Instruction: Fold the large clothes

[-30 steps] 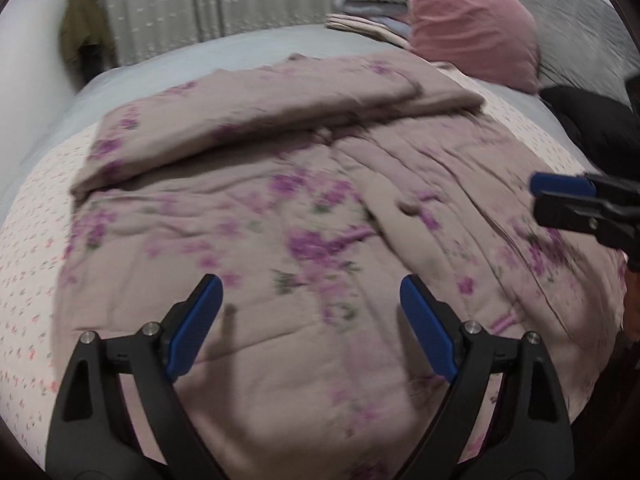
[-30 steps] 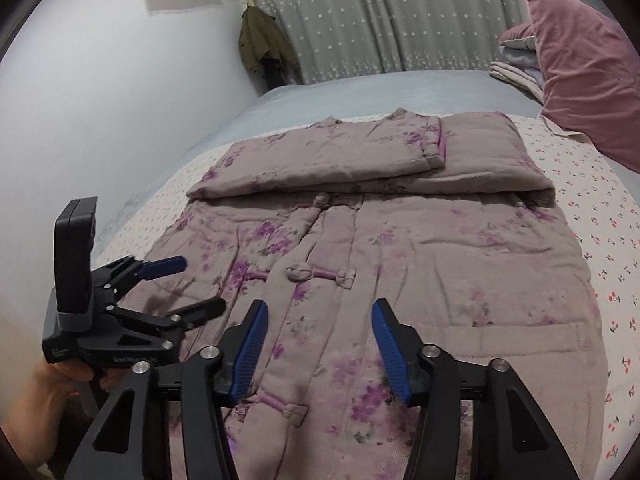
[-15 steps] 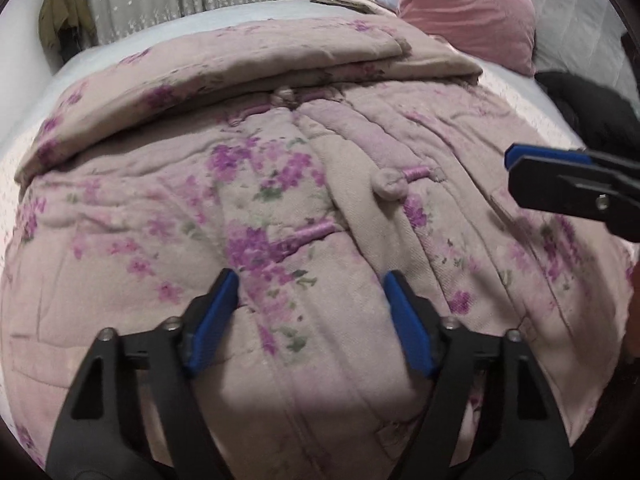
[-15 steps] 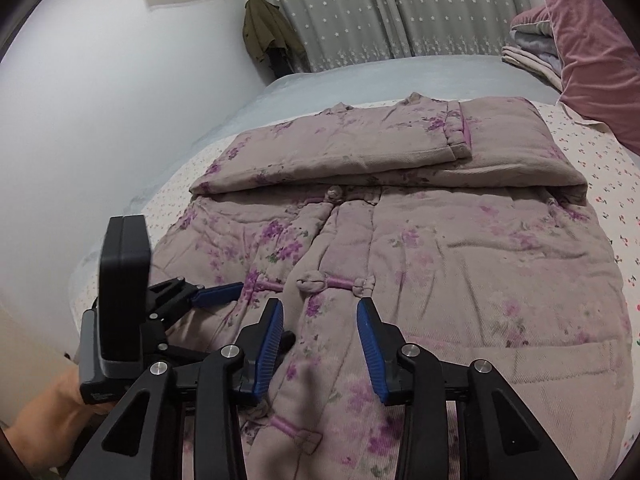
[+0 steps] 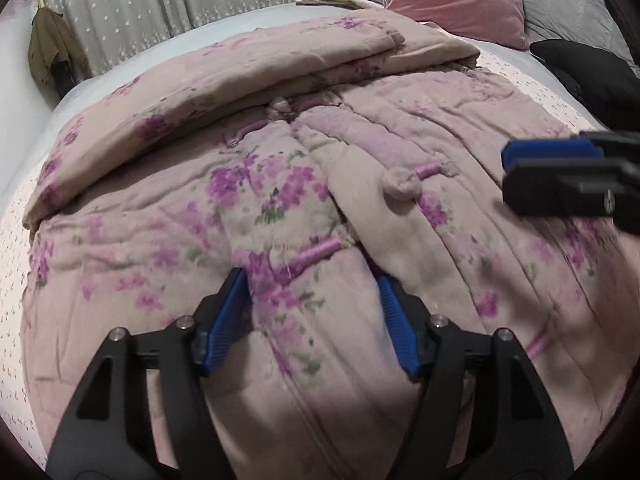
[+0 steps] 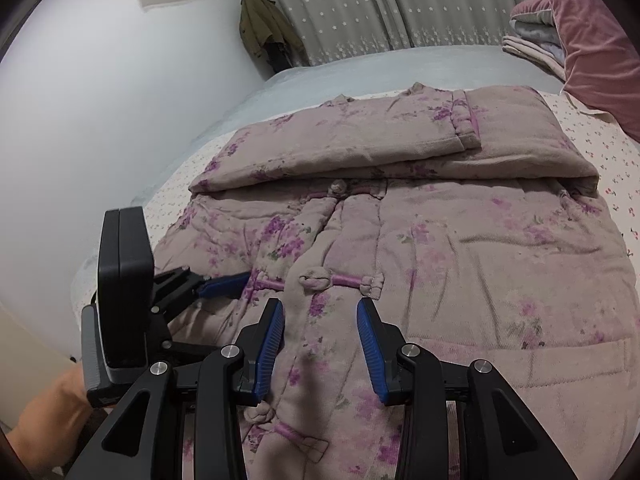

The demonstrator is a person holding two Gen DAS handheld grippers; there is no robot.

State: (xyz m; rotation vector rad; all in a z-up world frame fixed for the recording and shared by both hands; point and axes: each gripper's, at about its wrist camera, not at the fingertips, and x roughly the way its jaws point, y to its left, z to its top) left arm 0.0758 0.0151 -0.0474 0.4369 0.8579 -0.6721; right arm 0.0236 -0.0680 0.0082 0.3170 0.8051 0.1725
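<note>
The left tool (image 5: 314,312) stood low over the near part of the jacket (image 5: 360,184), its jaws partly apart after just closing in. A ridge of quilted cloth lay between its pads (image 5: 224,320), which seemed to touch it, though whether they pinched it could not be told. The right tool (image 6: 320,344) hovered over the buttoned front, its jaws narrower, also just closed in a little, with cloth between them but no clear grip. In the left view the right tool came in at 3 o'clock; in the right view the left tool (image 6: 224,284) sat at 9 o'clock, with a hand (image 6: 44,416) below it at 8 o'clock.

The jacket lay flat on the bed (image 6: 400,64), front up, knot buttons (image 6: 316,280) down its middle, its sleeves (image 6: 340,140) folded across the far end at 12 o'clock. Its near hem ran out of view beneath the tools. Floral sheet (image 6: 600,140) showed free at 2 o'clock beside the jacket's right edge, and a narrower strip at 9 o'clock toward the wall (image 6: 100,120).

Farther off, a pink pillow (image 6: 592,48) and stacked linens (image 6: 532,44) sat at 1 o'clock, near the jacket's far corner. A black cloth (image 5: 580,72) lay at 2 o'clock in the left view. Grey curtains (image 6: 380,4) and a hanging olive coat (image 6: 264,28) closed the far side at 11 o'clock.
</note>
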